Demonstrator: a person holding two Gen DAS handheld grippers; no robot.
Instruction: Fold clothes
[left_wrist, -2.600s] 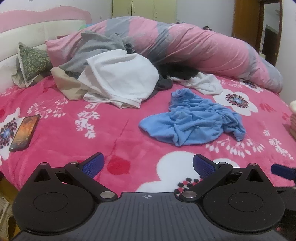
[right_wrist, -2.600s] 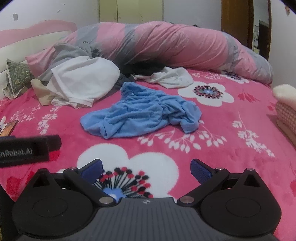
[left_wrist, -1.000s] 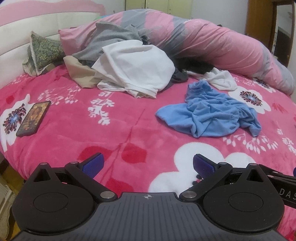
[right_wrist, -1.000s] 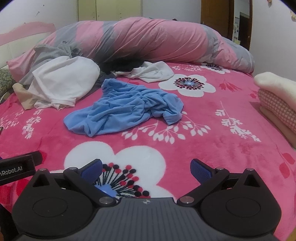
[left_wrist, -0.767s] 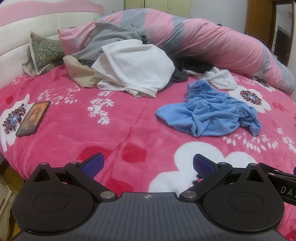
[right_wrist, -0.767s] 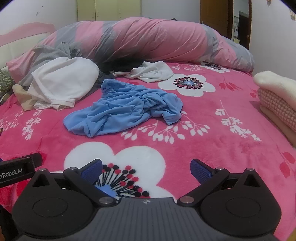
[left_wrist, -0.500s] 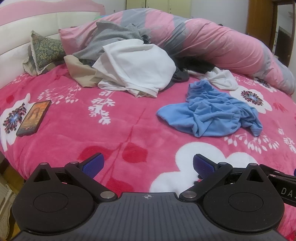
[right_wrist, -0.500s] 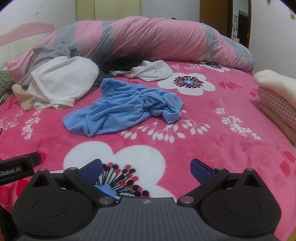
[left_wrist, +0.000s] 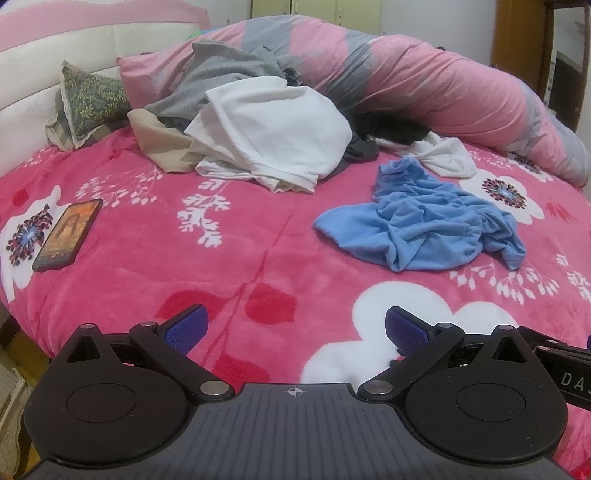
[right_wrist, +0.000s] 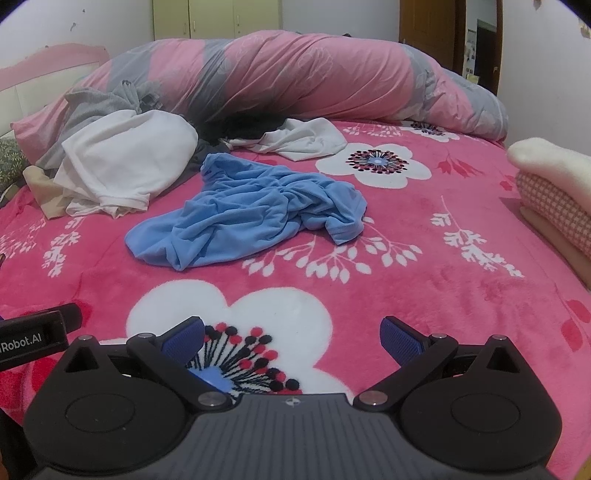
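A crumpled blue garment (left_wrist: 424, 225) (right_wrist: 243, 214) lies on the pink floral blanket (left_wrist: 236, 251) (right_wrist: 424, 258), ahead of both grippers. Behind it sits a heap of clothes: a white garment (left_wrist: 273, 136) (right_wrist: 125, 158), a grey one (left_wrist: 218, 77), a beige one (left_wrist: 162, 147) and a smaller white piece (left_wrist: 443, 155) (right_wrist: 303, 140). My left gripper (left_wrist: 294, 328) is open over the blanket near the bed's front edge, holding nothing. My right gripper (right_wrist: 291, 336) is also open and empty, hovering above a white flower print, well short of the blue garment.
A phone (left_wrist: 68, 234) lies on the blanket at the left. A rolled pink and grey duvet (left_wrist: 424, 81) (right_wrist: 314, 77) spans the back. A green pillow (left_wrist: 92, 103) leans by the headboard. Folded items (right_wrist: 554, 195) are stacked at the right edge.
Both views have shifted only slightly over the last second; the clothes lie as before. Both grippers have stayed open.
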